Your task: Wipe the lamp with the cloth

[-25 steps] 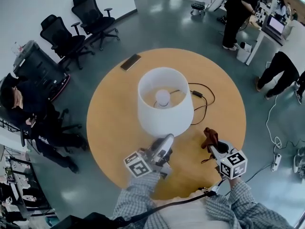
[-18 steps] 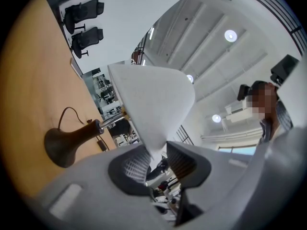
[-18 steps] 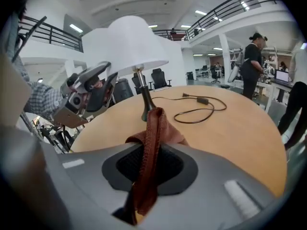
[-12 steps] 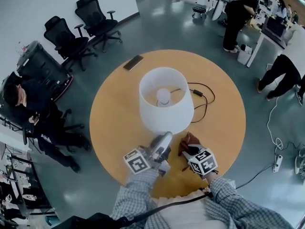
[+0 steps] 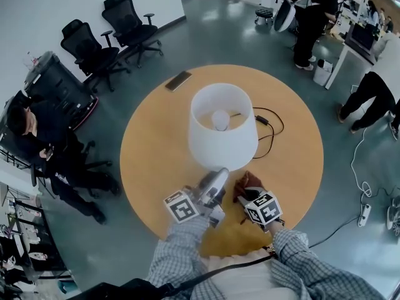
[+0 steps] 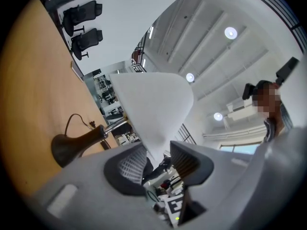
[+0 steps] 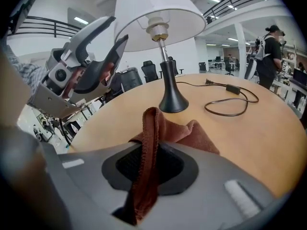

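- Your left tool (image 5: 218, 176) sits at the near rim of the shade (image 5: 224, 144) of the lamp (image 5: 219, 119). Its jaws are opening. The shade's lower edge runs between them, and the pads are not pressing on it.
- Your right tool (image 5: 247, 192) is clamped on the brown cloth (image 5: 250, 181), with a fold standing up between its jaws.
- The cloth hangs low over the tabletop (image 5: 156, 142), just beside the left tool, near the lamp's dark base (image 7: 172, 99) but apart from it.
- The lamp stands upright, and its cord (image 7: 230, 102) is looped on the tabletop.
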